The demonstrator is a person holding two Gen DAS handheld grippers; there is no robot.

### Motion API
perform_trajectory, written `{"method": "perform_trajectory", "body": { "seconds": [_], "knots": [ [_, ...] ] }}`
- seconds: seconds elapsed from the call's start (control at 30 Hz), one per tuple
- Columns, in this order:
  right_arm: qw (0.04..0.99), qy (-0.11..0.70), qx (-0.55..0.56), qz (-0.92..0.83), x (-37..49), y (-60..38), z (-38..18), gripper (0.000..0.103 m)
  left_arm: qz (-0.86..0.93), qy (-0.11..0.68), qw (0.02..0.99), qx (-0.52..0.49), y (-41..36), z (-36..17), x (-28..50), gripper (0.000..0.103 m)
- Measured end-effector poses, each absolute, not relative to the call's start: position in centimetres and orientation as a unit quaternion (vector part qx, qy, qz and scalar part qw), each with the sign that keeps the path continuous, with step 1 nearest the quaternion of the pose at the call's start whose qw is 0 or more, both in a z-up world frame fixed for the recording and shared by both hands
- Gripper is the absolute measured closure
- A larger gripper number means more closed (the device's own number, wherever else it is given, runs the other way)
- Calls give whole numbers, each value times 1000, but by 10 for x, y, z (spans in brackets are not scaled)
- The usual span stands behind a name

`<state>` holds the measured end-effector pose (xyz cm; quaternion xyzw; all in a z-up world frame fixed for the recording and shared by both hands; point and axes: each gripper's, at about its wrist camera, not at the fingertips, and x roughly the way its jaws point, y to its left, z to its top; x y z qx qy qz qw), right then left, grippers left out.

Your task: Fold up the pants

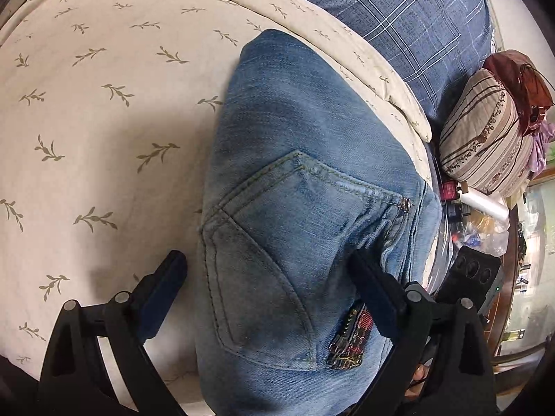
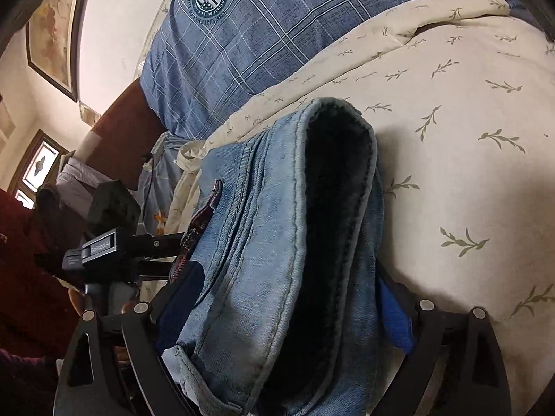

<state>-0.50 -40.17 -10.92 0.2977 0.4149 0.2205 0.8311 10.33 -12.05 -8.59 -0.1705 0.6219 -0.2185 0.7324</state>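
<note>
Left gripper (image 1: 267, 267) spread wide, one finger (image 1: 163, 277) down on the cream sheet (image 1: 86, 121), the other finger (image 1: 374, 287) on top of the jeans (image 1: 295, 173), holding nothing. Pointed forward along the bed, low over the cloth.

One pair of jeans, folded into a thick bundle, lying on the bed with the back pocket (image 1: 277, 235) facing up. One small colored patch (image 1: 350, 343) on the denim, just beside the right finger. One blue plaid pillow (image 1: 399, 17) past the far end of the bundle. One striped cushion (image 1: 485, 138) off to the right, with a red bag (image 1: 520, 79) resting on it.

Right gripper (image 2: 288, 305) around the folded edge of the jeans (image 2: 263, 242), one finger (image 2: 184, 291) on each side of the thick stack, squeezing it. Tilted sideways, close to the sheet (image 2: 451, 138). Dark inside of the jeans showing at the open fold. Left gripper's black body (image 2: 114, 242) seen at the far left, touching the same bundle. One picture frame (image 2: 52, 34) on the wall, top left. Plaid pillow (image 2: 260, 34) above the bundle.
</note>
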Motion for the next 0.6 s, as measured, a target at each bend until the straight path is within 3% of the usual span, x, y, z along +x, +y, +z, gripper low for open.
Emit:
{"method": "perform_trajectory", "body": {
  "seconds": [0.33,0.47,0.6],
  "knots": [
    [817,438,329,180,2,-402,-109,10,-213,626,730,-171,-119,-87,104,6],
    [832,446,292,152,5,-387,-101,9,-222,635,719,-177,-120,-88,103,7],
    [860,440,204,158,-5,-350,-79,11,-271,636,702,-171,-124,-77,98,35]
  ]
}}
